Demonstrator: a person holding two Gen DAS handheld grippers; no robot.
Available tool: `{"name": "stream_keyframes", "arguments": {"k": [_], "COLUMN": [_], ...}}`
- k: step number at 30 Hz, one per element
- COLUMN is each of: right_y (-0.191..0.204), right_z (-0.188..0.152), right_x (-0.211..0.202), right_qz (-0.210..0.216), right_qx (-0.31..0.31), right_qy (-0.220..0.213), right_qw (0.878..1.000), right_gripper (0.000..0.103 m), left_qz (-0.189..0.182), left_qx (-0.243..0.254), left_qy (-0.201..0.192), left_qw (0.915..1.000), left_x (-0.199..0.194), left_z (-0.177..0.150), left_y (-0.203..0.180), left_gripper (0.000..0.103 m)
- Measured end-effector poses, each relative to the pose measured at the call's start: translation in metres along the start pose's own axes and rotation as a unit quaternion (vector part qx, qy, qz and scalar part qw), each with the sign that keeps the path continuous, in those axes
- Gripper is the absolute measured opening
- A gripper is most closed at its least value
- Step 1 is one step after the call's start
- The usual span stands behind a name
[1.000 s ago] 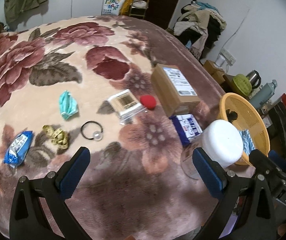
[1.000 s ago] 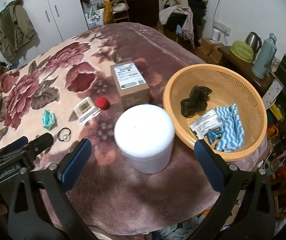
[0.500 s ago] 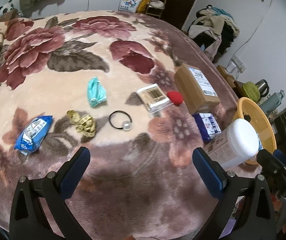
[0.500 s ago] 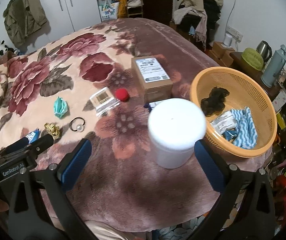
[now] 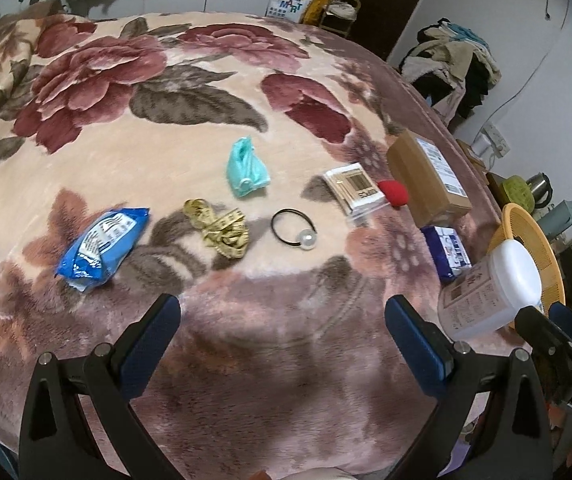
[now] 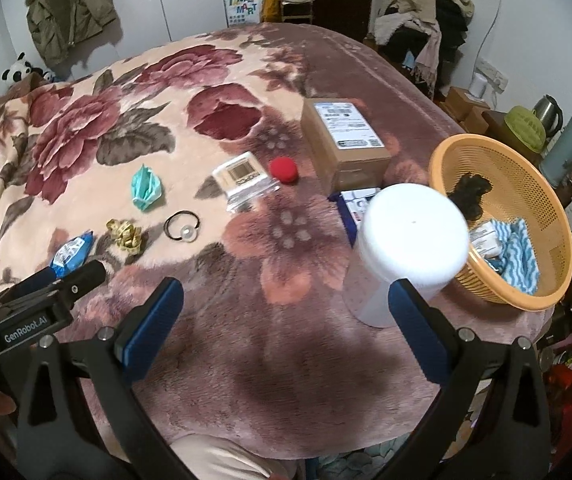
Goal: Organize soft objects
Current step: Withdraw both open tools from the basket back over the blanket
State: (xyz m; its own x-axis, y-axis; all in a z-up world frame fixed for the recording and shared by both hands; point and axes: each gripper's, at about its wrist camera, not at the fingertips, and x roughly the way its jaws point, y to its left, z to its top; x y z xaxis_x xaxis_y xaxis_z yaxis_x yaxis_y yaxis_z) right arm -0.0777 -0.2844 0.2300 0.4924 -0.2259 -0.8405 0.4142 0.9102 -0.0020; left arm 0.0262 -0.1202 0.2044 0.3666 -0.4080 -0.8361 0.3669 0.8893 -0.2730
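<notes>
On the floral blanket lie a teal face mask [image 5: 246, 170] [image 6: 147, 187], a blue tissue pack [image 5: 102, 248] [image 6: 71, 251], a yellow tape measure [image 5: 222, 229] [image 6: 125, 236], a black hair tie with a pearl [image 5: 295, 229] [image 6: 182, 227] and a red sponge ball [image 5: 394, 193] [image 6: 283, 170]. An orange basket [image 6: 526, 184] [image 5: 526, 224] at the right edge holds a dark fluffy piece [image 6: 471, 194], a blue-white cloth [image 6: 520, 252] and a small packet. My left gripper [image 5: 282, 320] is open above the blanket's near part. My right gripper [image 6: 286, 304] is open too, holding nothing.
A white-lidded jar [image 6: 410, 236] [image 5: 494, 292] stands by the basket, close to my right fingertip. A cardboard box [image 6: 344, 140] [image 5: 426, 176], a cotton-swab box [image 6: 242, 176] [image 5: 356, 190] and a dark blue pack [image 5: 446, 252] lie mid-bed. Clothes pile, kettle and thermos stand to the right.
Both grippers have swung left across the bed; the small items now sit more central in the left view, and the jar and basket have slid toward the right. Nothing was picked up.
</notes>
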Motion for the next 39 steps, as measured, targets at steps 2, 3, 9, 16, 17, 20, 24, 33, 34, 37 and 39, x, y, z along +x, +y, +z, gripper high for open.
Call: {"name": "stream_keyframes", "arguments": {"k": [2,3,9,16,17,20,24,33,34,37,39], "right_y": [0.005,0.007,0.021,0.035,0.037,0.044,0.053,0.068,0.07,0.077,0.082], "right_z": [-0.002,-0.003,-0.009,-0.016,-0.017,-0.02,-0.025,-0.029,-0.029,-0.028,-0.028], "right_x": [0.003,0.004,0.012,0.024,0.026,0.033,0.042,0.057,0.059,0.064,0.068], "right_qz": [0.001,0.002,0.005,0.012,0.013,0.016,0.021,0.029,0.03,0.033,0.037], "right_qx": [-0.004,-0.005,-0.013,-0.019,-0.02,-0.024,-0.029,-0.034,-0.034,-0.037,-0.04], "right_qy": [0.003,0.005,0.015,0.03,0.031,0.04,0.05,0.065,0.067,0.071,0.073], "right_qw": [1.0,1.0,1.0,0.999,0.999,0.999,0.998,0.997,0.997,0.996,0.996], "right_gripper": [0.103,0.103,0.103,0.103,0.103,0.103,0.103,0.103,0.103,0.103,0.103], "left_qz": [0.003,0.004,0.011,0.025,0.027,0.032,0.039,0.053,0.055,0.059,0.061], "left_qx": [-0.002,-0.002,-0.005,-0.013,-0.015,-0.023,-0.031,-0.039,-0.041,-0.047,-0.053], "left_qy": [0.0,0.0,0.004,0.013,0.014,0.018,0.024,0.035,0.035,0.034,0.032], "left_qw": [1.0,1.0,0.9999,0.9995,0.9994,0.9991,0.9985,0.9972,0.997,0.9966,0.9962], "left_x": [0.001,0.001,0.004,0.01,0.011,0.014,0.018,0.025,0.025,0.024,0.023], "left_z": [-0.001,-0.002,-0.006,-0.013,-0.015,-0.017,-0.021,-0.028,-0.028,-0.029,-0.029], "left_y": [0.005,0.007,0.021,0.043,0.048,0.06,0.075,0.098,0.102,0.113,0.122], "left_gripper": [0.102,0.102,0.102,0.102,0.102,0.102,0.102,0.102,0.102,0.102,0.102]}}
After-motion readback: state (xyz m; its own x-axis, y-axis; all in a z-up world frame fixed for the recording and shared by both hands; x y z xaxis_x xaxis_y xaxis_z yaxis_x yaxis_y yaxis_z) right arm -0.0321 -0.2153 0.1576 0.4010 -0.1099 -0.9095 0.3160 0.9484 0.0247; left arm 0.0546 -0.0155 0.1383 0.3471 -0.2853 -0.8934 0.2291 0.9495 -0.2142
